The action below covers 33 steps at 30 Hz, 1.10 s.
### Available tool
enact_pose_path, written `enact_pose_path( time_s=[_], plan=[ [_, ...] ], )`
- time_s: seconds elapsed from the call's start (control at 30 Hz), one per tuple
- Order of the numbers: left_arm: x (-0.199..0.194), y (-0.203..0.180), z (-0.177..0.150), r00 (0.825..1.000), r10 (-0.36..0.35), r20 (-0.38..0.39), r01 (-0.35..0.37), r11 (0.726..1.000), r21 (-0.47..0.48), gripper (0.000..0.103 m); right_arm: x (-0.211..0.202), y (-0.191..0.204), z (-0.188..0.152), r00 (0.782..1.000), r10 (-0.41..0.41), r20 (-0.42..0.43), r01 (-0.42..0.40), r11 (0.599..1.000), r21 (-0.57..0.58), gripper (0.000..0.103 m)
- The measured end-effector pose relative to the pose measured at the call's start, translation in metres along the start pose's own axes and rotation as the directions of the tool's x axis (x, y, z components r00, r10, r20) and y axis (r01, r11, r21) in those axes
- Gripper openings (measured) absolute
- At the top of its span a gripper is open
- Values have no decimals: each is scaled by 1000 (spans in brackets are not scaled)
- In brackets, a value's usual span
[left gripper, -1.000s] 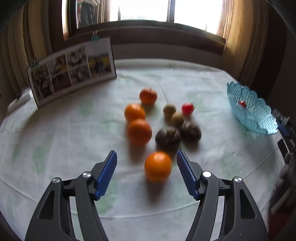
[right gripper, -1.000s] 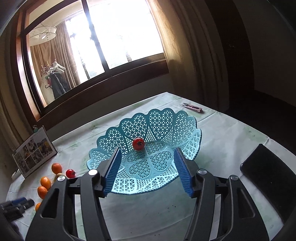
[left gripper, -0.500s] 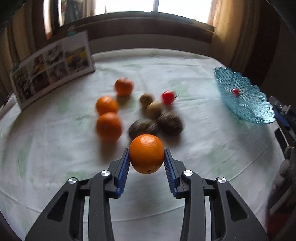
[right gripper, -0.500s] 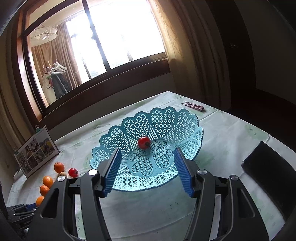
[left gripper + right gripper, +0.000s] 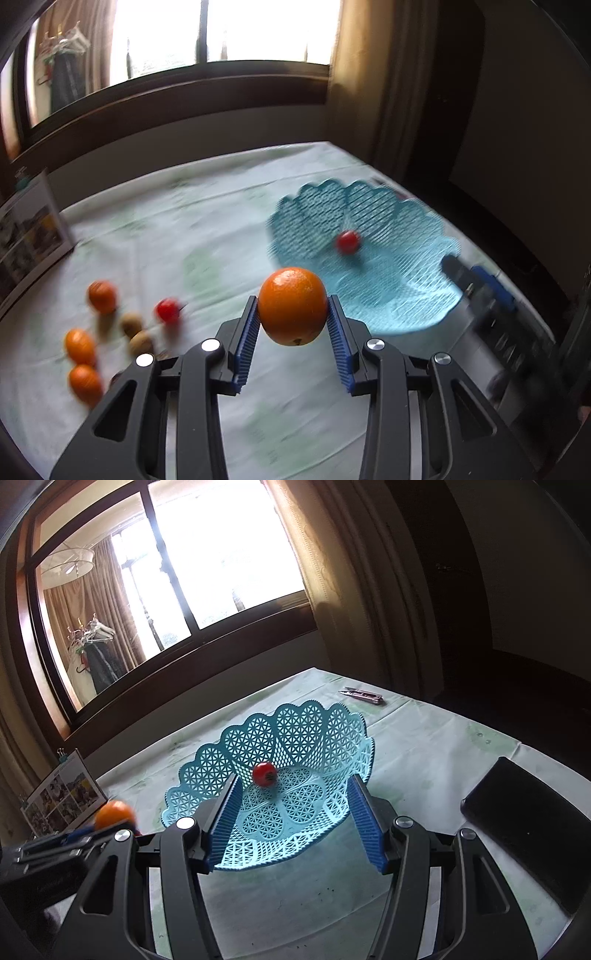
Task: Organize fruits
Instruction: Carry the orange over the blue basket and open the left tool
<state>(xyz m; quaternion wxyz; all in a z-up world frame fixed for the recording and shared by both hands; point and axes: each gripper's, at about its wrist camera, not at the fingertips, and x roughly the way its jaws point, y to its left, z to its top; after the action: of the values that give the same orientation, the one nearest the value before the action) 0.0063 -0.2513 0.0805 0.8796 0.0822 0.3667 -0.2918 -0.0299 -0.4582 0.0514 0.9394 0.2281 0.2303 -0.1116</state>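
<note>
While gripped between the blue ribbed pads, orange (image 5: 292,305) held clear of the tablecloth (image 5: 207,236) by left gripper (image 5: 293,325), jaws pinching the fruit on both sides. At the tablecloth's left edge, a propped photo card (image 5: 29,236). Nearer the left edge, loose fruit, blurred: three more oranges (image 5: 102,296), two small brownish fruits (image 5: 131,324), one small red fruit (image 5: 167,310). Toward the right edge, a light blue lattice basket (image 5: 399,295) resting on the cloth, a small red fruit (image 5: 348,242) lying inside it. Beyond the basket's right rim, right gripper seen blurred in the left wrist view.

From the right wrist view: held orange (image 5: 113,814) low at the left, beside the photo card (image 5: 62,801). In the middle, right gripper (image 5: 295,819) with jaws spread and nothing between the pads, basket (image 5: 295,731) just ahead. Near the far edge, a small folding cutter (image 5: 364,695); at the right edge, a flat black object (image 5: 528,823).
</note>
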Motion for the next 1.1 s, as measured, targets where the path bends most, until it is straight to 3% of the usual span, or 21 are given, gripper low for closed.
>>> enact_pose_path(
  time_s=[0.17, 0.27, 0.37, 0.43, 0.5, 0.9, 1.1],
  plan=[
    [20, -19, 11, 1000, -28, -4, 29, 999, 26, 37, -2, -6, 2, 1000, -19, 14, 19, 999, 30, 61],
    [28, -24, 13, 999, -37, -15, 38, 999, 34, 37, -5, -10, 3, 999, -32, 32, 31, 998, 50, 72],
    [32, -26, 14, 999, -37, -8, 37, 999, 34, 40, -10, -13, 4, 997, -47, 60, 43, 997, 64, 72],
    [30, -24, 14, 999, -37, 5, 36, 999, 25, 69, -10, -15, 5, 997, -52, 64, 47, 996, 72, 73],
    [28, -19, 13, 999, -27, 35, 27, 1000, 6, 77, -12, -18, 6, 996, -58, 73, 51, 995, 88, 76],
    [8, 15, 0, 995, 74, 61, -72, 996, -43, 89, -11, -13, 4, 998, -1, 68, -3, 998, 66, 79],
    [-4, 39, -12, 988, 141, 56, -136, 987, -85, 90, -8, -7, 1, 998, 43, 41, -44, 998, 46, 79]
  ],
)
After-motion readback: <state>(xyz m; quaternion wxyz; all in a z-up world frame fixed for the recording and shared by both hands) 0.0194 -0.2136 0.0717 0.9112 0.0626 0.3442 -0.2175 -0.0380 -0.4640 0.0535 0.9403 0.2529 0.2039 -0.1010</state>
